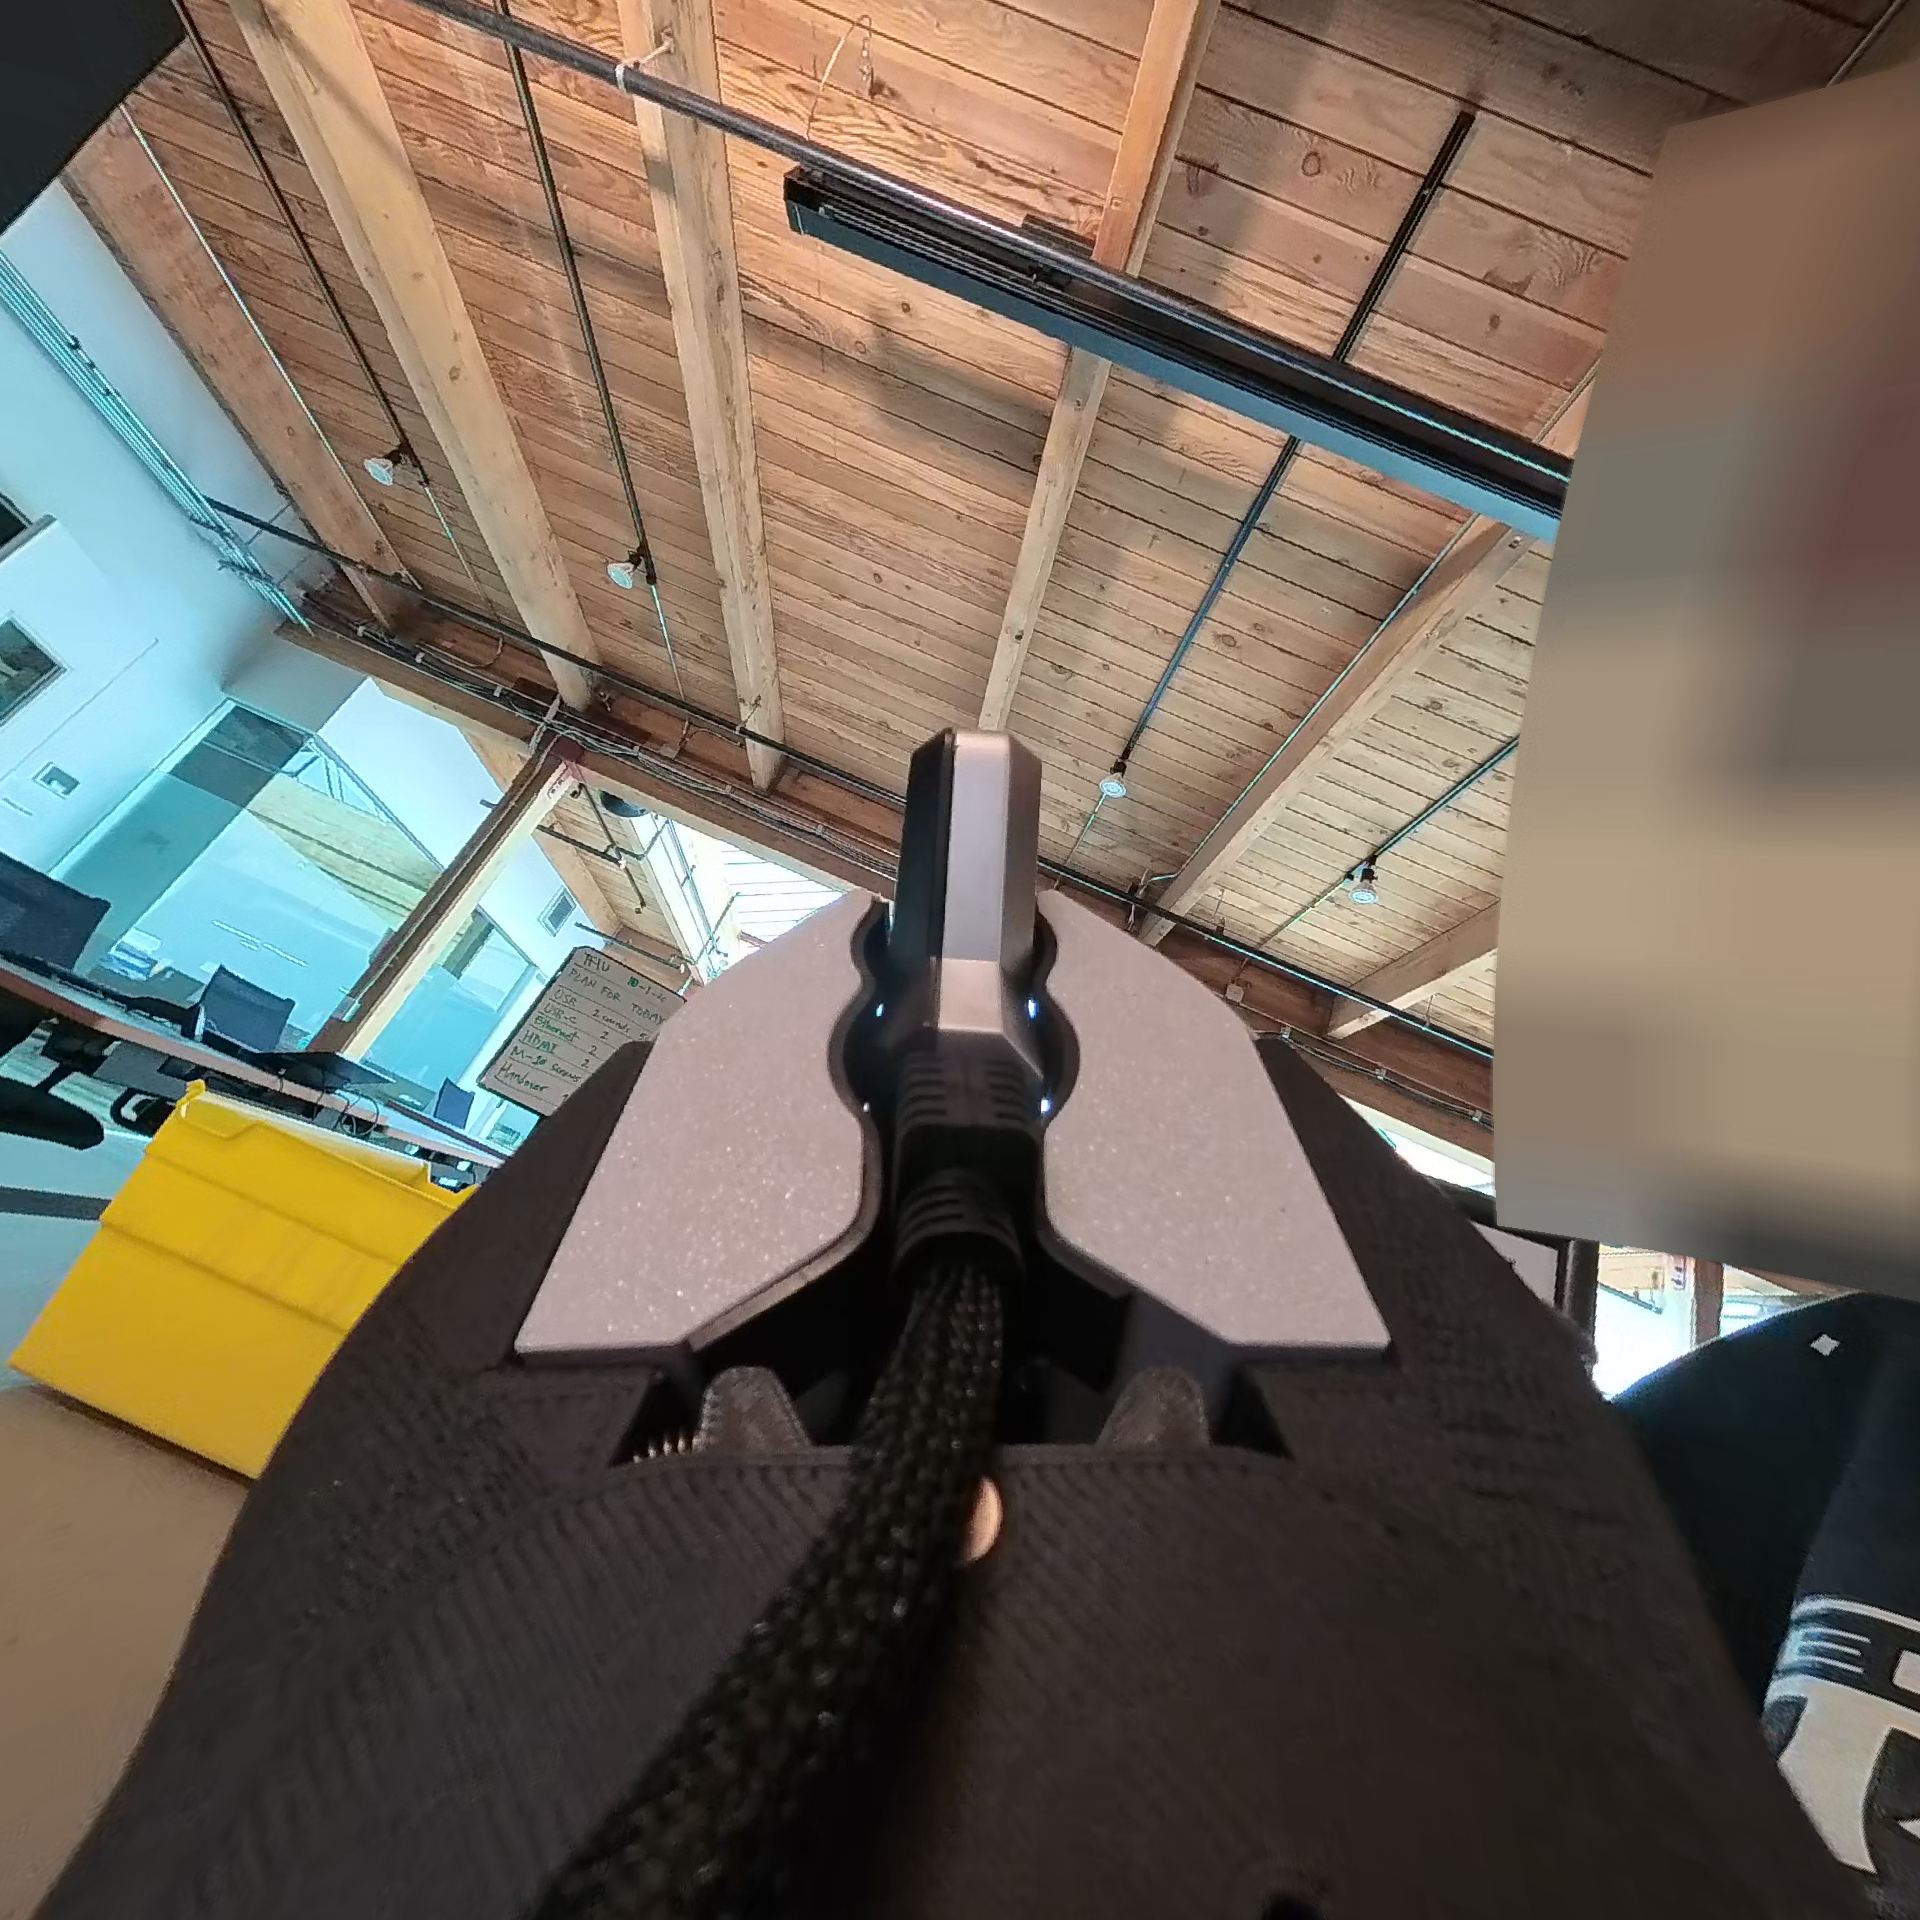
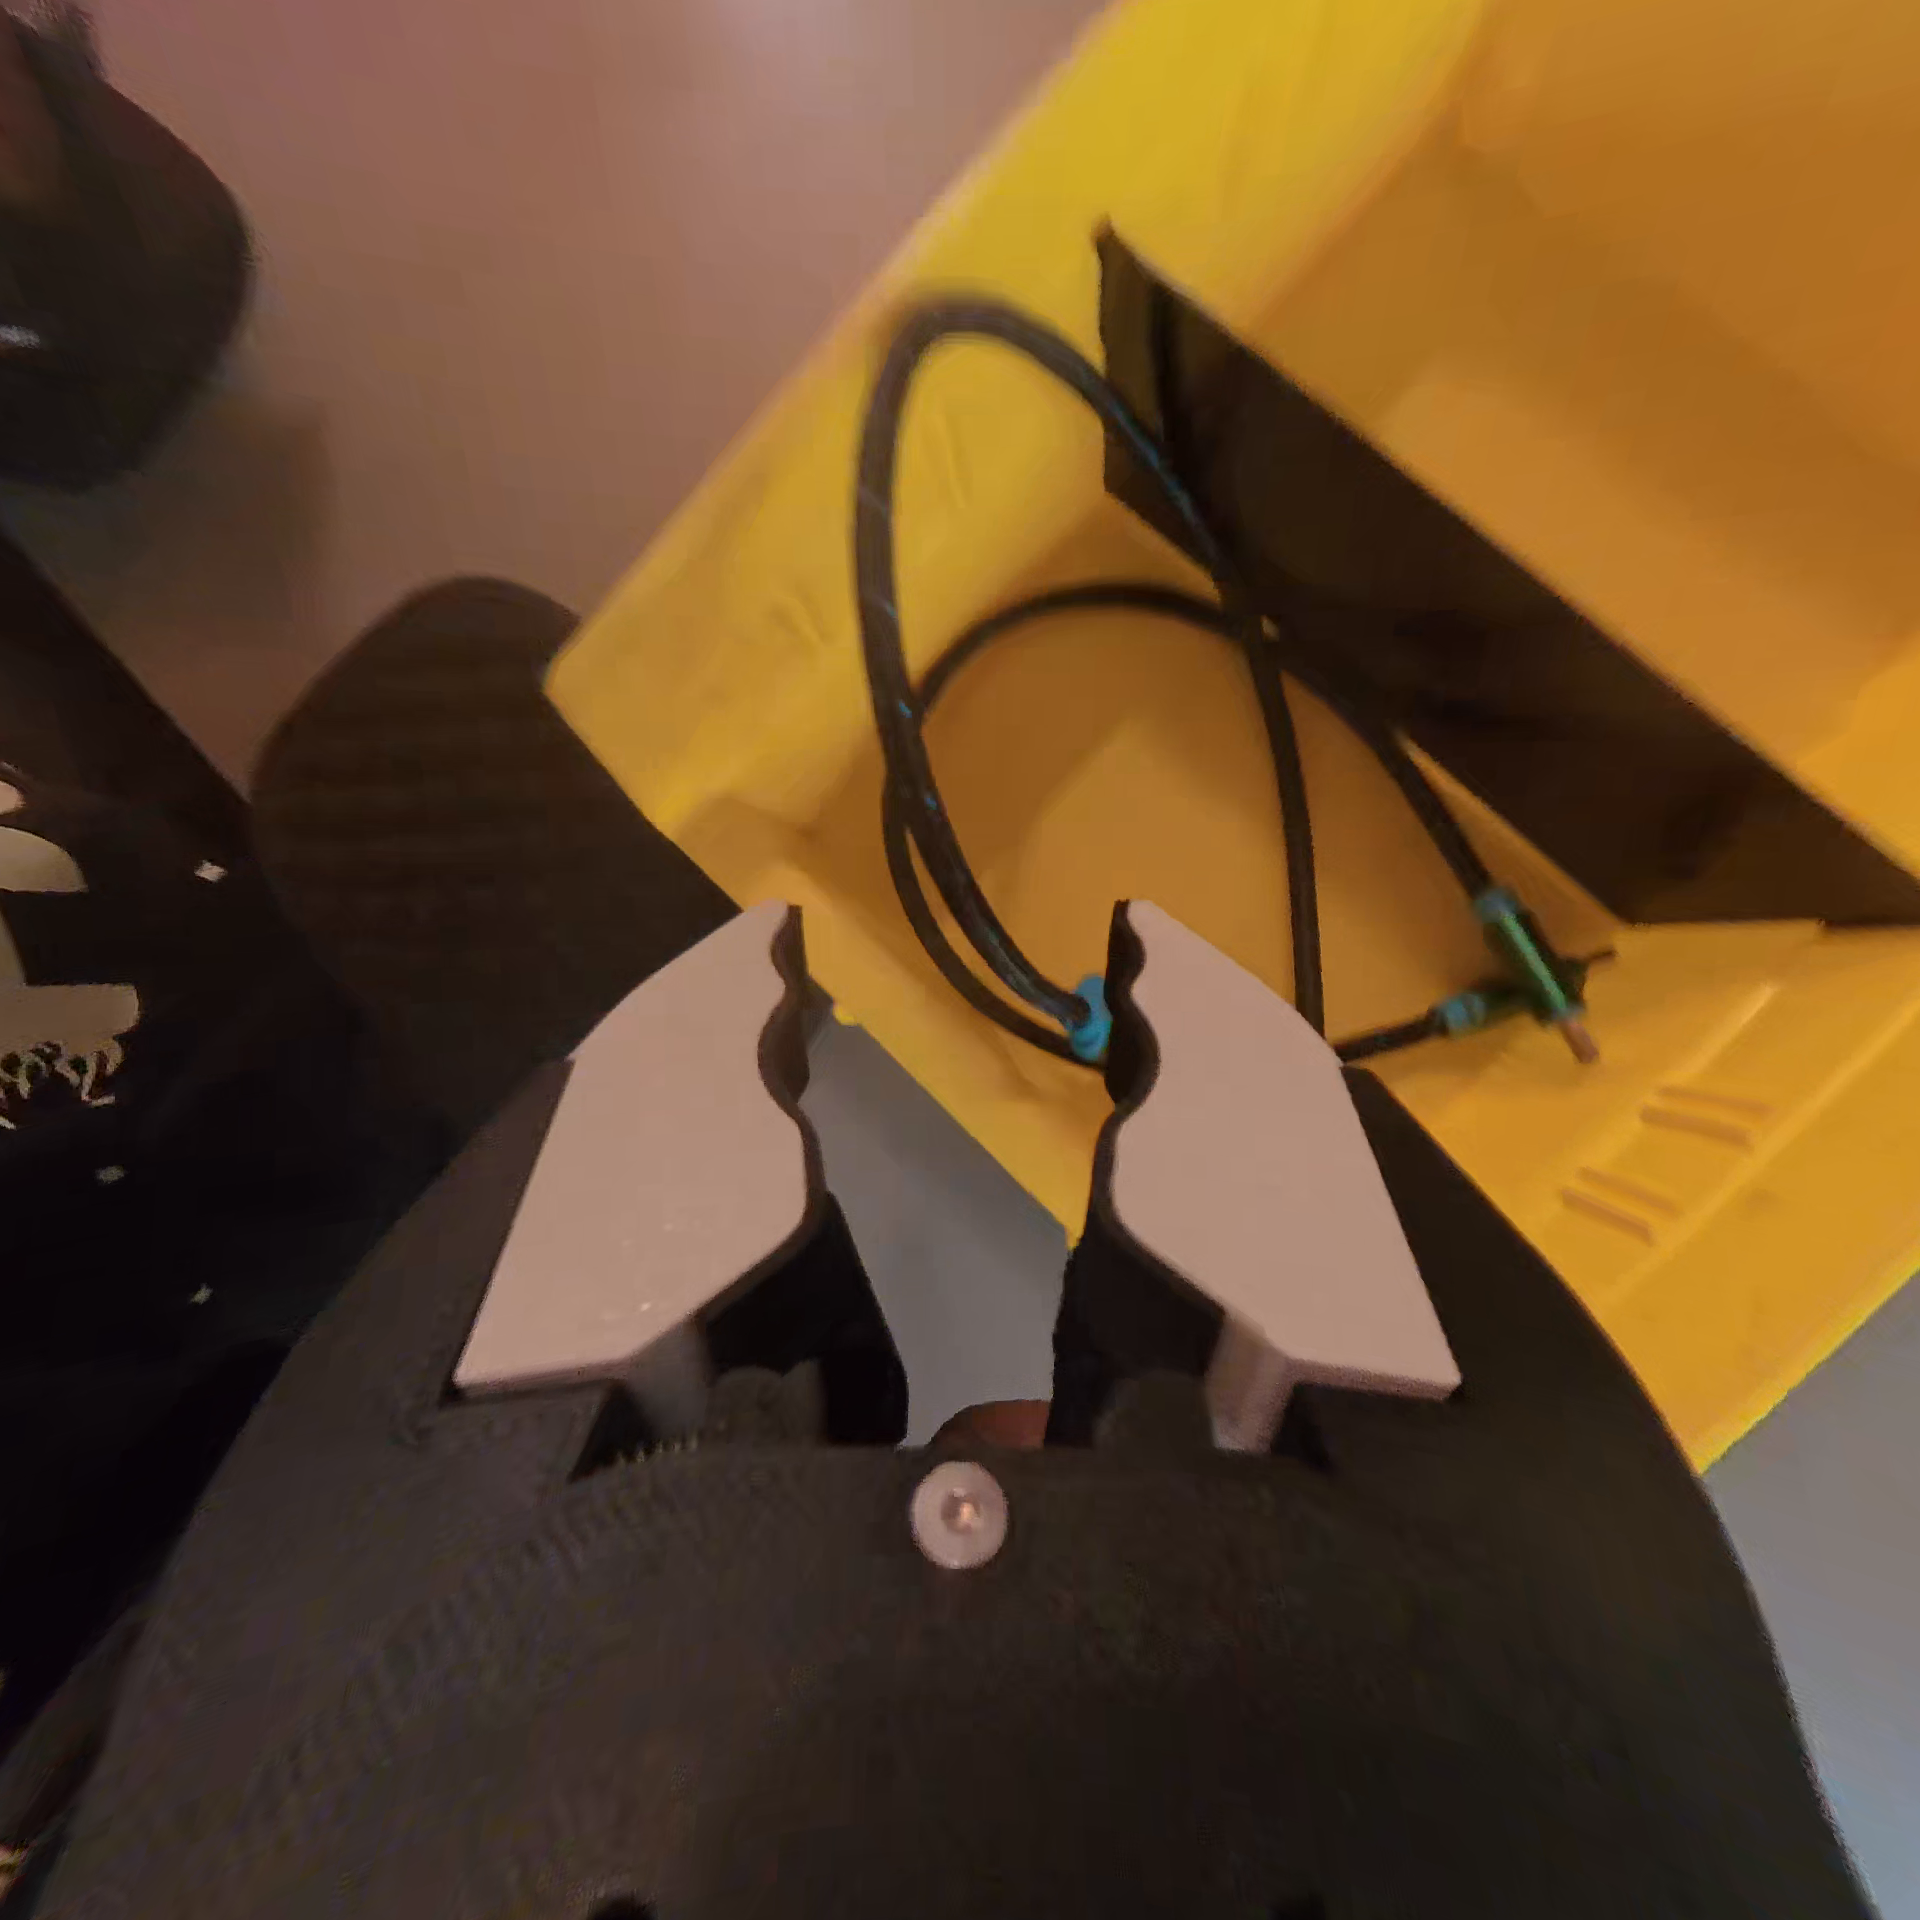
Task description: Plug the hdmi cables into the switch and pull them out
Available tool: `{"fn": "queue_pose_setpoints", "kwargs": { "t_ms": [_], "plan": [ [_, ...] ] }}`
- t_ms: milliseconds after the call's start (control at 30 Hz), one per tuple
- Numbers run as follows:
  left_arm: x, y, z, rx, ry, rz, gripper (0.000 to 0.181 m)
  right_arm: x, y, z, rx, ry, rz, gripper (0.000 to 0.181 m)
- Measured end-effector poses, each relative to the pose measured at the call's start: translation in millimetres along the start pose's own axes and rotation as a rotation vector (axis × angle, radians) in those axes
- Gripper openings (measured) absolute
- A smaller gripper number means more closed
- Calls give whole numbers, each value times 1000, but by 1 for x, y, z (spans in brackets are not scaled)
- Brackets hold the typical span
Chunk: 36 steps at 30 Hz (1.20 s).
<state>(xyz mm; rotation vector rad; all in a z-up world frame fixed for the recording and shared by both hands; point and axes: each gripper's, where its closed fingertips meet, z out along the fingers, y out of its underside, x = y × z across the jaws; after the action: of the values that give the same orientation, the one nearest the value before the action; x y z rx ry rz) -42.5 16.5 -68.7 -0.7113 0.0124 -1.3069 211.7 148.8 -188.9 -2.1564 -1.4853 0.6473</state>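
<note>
My left gripper points up toward the ceiling and is shut on a grey and black HDMI plug. The plug's braided black cable runs back over the gripper body. The metal tip is not visible from this angle. My right gripper is open and empty, tilted over a yellow bin. Thin black cables with blue and green ends lie coiled in the bin beside a black divider. No switch is visible in either view.
A yellow bin stands on the tan table at the left of the left wrist view. A person in a dark printed shirt is close at the right. A dark shoe-like object is at the upper left of the right view.
</note>
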Motion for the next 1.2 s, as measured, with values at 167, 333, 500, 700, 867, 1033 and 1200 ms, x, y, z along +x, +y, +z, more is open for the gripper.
{"fn": "queue_pose_setpoints", "kwargs": {
  "t_ms": [167,333,500,700,867,1033,1200],
  "plan": [
    [0,0,0,0,-2,-6,23,-25,-39,-4,242,-30,-151,25],
    [-1,1,0,-2,-5,-7,24,-24,-39,11,211,-42,-75,2],
    [-2,1,0,-3,-9,-13,23,-35,-26,34,91,-153,-31,0],
    [-2,2,0,-6,-11,-17,23,-36,-17,57,-19,-183,18,0],
    [-3,3,0,-13,-12,-23,23,-30,-1,84,-144,-126,17,0],
    [-3,2,0,-14,-12,-23,23,-30,-4,67,-83,-100,8,10],
    [-4,3,-2,-17,-11,-31,23,-16,-47,29,210,28,-28,21]
  ]
}}
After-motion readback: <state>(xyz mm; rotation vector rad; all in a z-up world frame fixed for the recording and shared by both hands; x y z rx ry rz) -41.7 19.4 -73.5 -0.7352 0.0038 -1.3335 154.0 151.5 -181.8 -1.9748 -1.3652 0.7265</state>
